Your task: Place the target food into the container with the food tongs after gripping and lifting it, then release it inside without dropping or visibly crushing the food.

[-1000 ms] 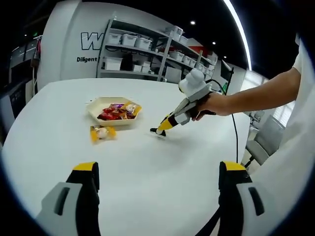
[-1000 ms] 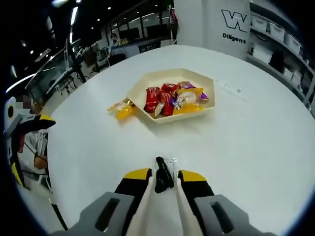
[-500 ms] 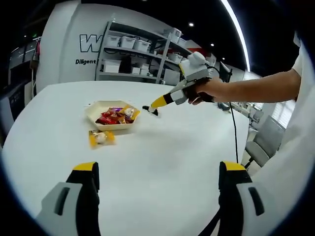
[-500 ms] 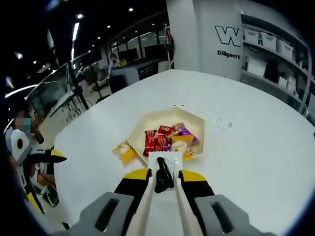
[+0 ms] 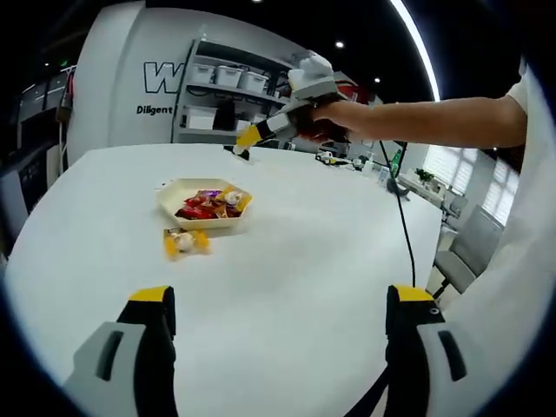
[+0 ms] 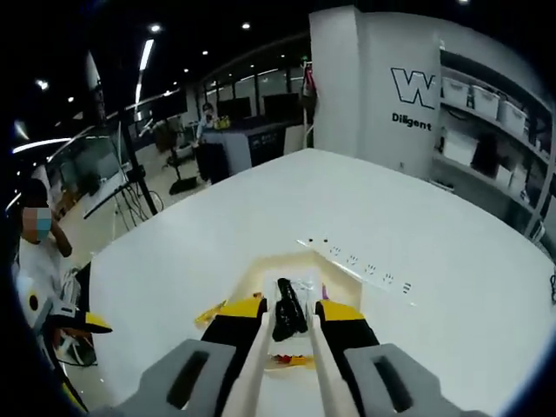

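Observation:
My right gripper (image 6: 291, 314) is shut on a small dark candy in a clear wrapper (image 6: 287, 298) and holds it in the air above the cream tray (image 6: 276, 261). In the left gripper view, a hand holds that right gripper (image 5: 242, 148) high over the far side of the tray (image 5: 170, 196), which holds several red, yellow and purple wrapped sweets. One yellow-wrapped candy (image 5: 182, 241) lies on the white table just in front of the tray; the same yellow candy (image 6: 214, 312) also shows beside my right jaw. My left gripper (image 5: 278, 301) stands open near the table's front, holding nothing.
A white power strip (image 6: 365, 261) lies on the round table beyond the tray. Shelves with bins (image 5: 230, 82) stand behind the table. A cable (image 5: 404, 230) trails across the right side. A seated person (image 6: 36, 257) is at the table's left edge.
The right gripper has lifted the dark candy off the table and carried it up and over the tray. The left gripper has stayed still and open.

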Demonstrator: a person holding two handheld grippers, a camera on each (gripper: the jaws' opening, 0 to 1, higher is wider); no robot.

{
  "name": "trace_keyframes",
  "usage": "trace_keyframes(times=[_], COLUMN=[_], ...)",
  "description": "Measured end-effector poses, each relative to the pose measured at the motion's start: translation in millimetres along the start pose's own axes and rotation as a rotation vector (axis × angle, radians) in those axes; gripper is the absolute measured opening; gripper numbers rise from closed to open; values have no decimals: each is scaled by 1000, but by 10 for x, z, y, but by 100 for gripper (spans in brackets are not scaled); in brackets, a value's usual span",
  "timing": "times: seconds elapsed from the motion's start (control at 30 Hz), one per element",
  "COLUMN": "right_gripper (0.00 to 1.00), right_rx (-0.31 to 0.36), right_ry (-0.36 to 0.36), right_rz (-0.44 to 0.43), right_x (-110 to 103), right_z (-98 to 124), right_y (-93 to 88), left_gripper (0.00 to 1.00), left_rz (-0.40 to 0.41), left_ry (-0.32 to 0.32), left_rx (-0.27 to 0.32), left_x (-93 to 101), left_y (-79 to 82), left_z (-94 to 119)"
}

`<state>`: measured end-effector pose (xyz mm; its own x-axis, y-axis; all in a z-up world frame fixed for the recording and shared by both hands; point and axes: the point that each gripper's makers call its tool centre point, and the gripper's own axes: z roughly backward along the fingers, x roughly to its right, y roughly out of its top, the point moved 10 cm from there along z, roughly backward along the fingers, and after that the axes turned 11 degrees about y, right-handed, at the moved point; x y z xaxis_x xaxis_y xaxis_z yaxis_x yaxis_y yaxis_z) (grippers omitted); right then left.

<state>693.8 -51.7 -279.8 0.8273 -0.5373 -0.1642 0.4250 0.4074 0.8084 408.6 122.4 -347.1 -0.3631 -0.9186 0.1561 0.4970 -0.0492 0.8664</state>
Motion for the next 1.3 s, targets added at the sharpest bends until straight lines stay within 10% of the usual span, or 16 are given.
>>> trace_keyframes(times=[1.3], right_gripper=[19], right_rx=[20], right_ry=[-12], right_rz=[1], right_x=[64], right_z=[-40], right_y=[77], left_gripper=[98], left_rz=[5], left_ry=[17], left_rx=[19], left_x=[-72], left_y=[53], left_z=[29])
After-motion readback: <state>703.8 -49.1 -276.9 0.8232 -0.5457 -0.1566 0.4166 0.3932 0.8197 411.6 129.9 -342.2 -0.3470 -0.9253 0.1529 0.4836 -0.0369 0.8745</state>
